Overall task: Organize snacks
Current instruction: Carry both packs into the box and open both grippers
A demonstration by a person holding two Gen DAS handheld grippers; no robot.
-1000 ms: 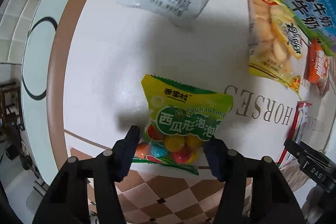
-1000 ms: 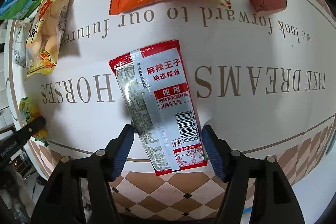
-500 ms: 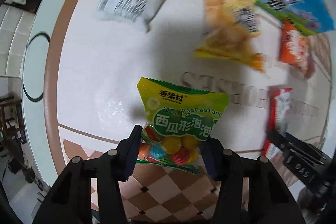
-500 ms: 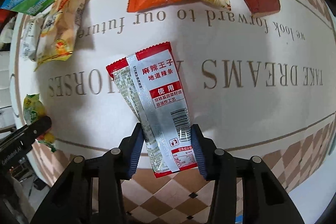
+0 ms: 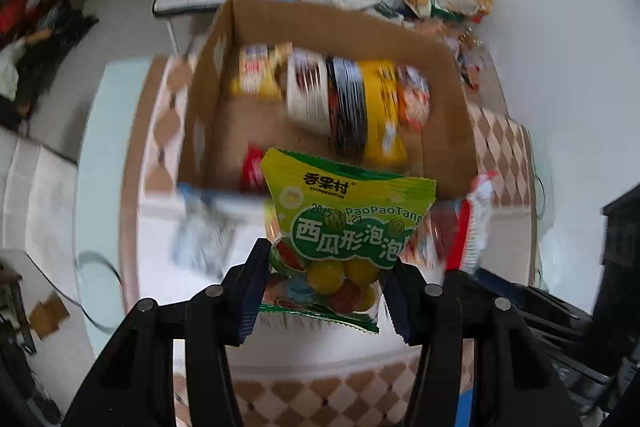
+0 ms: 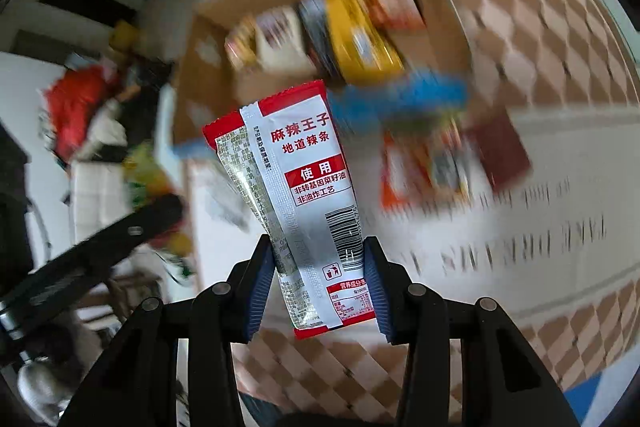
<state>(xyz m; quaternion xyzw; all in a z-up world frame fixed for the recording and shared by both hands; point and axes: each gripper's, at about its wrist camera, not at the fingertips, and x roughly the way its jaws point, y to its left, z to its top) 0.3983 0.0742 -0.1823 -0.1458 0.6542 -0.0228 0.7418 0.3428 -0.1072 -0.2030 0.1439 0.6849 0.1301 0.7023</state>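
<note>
Both tools are loaded: left tool (image 5: pixel 326 277) clamps the green candy bag (image 5: pixel 344 227), right tool (image 6: pixel 318 281) pinches the red-and-white spicy strip packet (image 6: pixel 298 195). The cardboard box (image 5: pixel 452 99) sits straight ahead, beyond both packets.

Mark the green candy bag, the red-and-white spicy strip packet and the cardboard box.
green candy bag (image 5: pixel 348 227), left wrist view, printed front.
red-and-white spicy strip packet (image 6: pixel 308 187), right wrist view, white back panel.
cardboard box (image 5: pixel 452 131), left wrist view, right inner wall.
</note>
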